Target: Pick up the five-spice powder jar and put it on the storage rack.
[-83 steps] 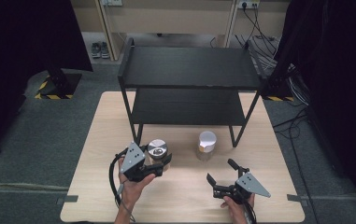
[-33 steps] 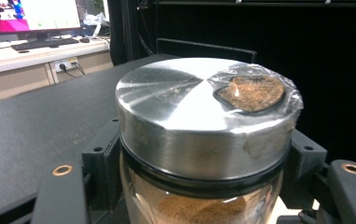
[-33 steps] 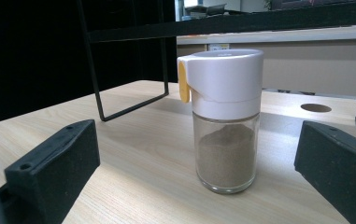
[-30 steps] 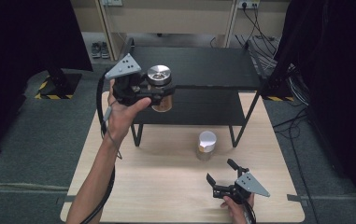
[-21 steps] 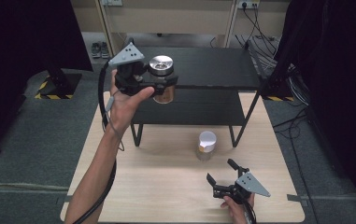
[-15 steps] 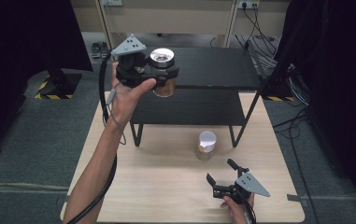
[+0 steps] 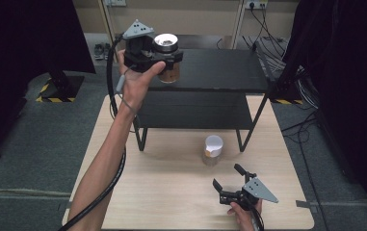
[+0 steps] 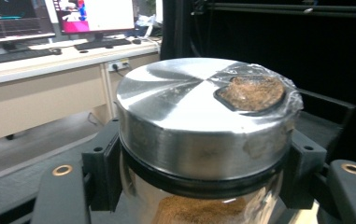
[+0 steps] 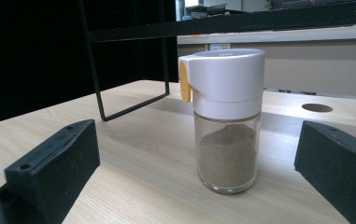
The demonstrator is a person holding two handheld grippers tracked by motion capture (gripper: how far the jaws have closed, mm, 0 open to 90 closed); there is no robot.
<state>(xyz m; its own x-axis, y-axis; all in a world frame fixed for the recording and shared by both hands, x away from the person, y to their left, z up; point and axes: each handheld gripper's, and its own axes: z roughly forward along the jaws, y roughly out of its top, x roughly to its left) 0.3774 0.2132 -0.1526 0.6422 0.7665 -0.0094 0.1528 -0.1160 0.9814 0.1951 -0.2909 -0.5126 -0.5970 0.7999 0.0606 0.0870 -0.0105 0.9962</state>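
The left hand-held gripper (image 7: 164,60) clamps our metal-lidded jar (image 8: 199,140) above the shelf's (image 7: 219,70) top-left corner; a tilt might spill powder; the right hand-held gripper (image 7: 229,185) waits wide open, empty.

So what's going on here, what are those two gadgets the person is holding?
They are hand-held grippers. The left gripper is shut on a steel-lidded jar of brown powder, held up at the top of the black shelf. The right gripper is open, low over the wooden table, and points at a white-capped shaker that stands untouched in front of the shelf.
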